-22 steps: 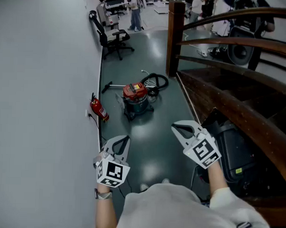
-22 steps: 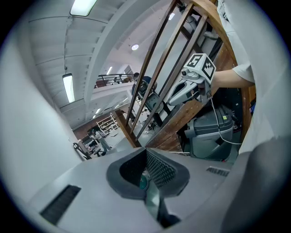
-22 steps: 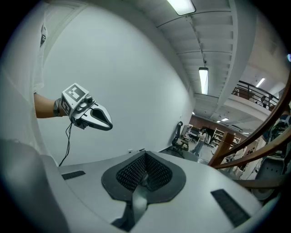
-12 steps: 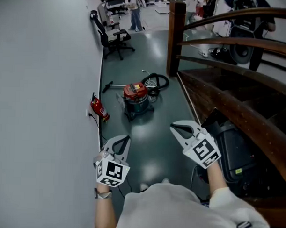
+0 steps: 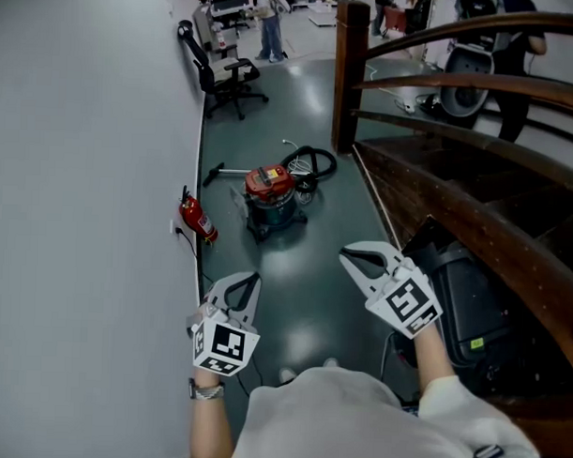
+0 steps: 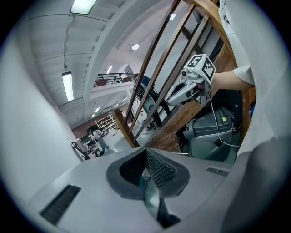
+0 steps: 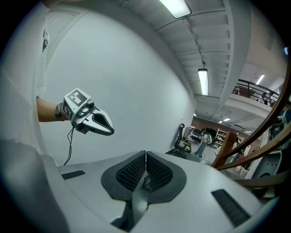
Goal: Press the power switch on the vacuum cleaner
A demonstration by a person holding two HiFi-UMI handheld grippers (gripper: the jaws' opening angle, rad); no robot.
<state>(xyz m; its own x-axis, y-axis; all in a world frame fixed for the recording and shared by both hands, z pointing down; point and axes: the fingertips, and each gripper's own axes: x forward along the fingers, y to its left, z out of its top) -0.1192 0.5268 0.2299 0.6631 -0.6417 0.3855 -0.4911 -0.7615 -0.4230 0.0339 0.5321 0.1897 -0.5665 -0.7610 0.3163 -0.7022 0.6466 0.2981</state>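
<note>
The vacuum cleaner (image 5: 272, 197) has a red lid over a dark teal drum; the fire extinguisher (image 5: 199, 219) is red, the floor (image 5: 308, 271) dark green, the staircase (image 5: 429, 186) brown.

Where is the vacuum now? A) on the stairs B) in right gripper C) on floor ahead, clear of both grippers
C: the vacuum cleaner stands on the floor ahead of the left gripper and right gripper, touching neither.

A red fire extinguisher (image 5: 199, 219) stands at the wall (image 5: 82, 169), ahead of the left gripper (image 5: 250, 281); a black office chair (image 5: 226, 78) stands farther ahead.
</note>
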